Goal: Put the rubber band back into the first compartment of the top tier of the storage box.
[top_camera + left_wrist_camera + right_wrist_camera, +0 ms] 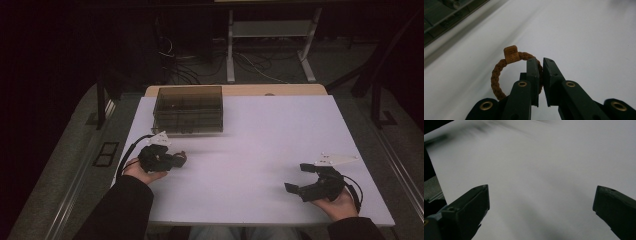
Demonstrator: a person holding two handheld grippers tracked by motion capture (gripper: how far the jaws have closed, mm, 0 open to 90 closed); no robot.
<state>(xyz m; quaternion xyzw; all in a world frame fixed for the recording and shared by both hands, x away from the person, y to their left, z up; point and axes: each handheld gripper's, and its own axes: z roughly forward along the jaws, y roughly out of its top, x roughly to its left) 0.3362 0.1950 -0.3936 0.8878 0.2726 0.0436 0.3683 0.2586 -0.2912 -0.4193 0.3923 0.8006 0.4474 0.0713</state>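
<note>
Brown braided ring [496, 75] partly hidden behind closed left tongs [541, 65].

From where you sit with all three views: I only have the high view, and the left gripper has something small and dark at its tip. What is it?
Observer: A brown braided loop with a small square tag, seen in the left gripper view. The left gripper is shut on its cord.
Reviewer: Is the loop lying on the table?
Observer: It stands up from the jaws, tag uppermost; I cannot tell whether its lower edge touches the white table.
Reviewer: And the right gripper, anything in it?
Observer: No. In the right gripper view the right gripper has its jaws wide apart with bare table between them.
</note>
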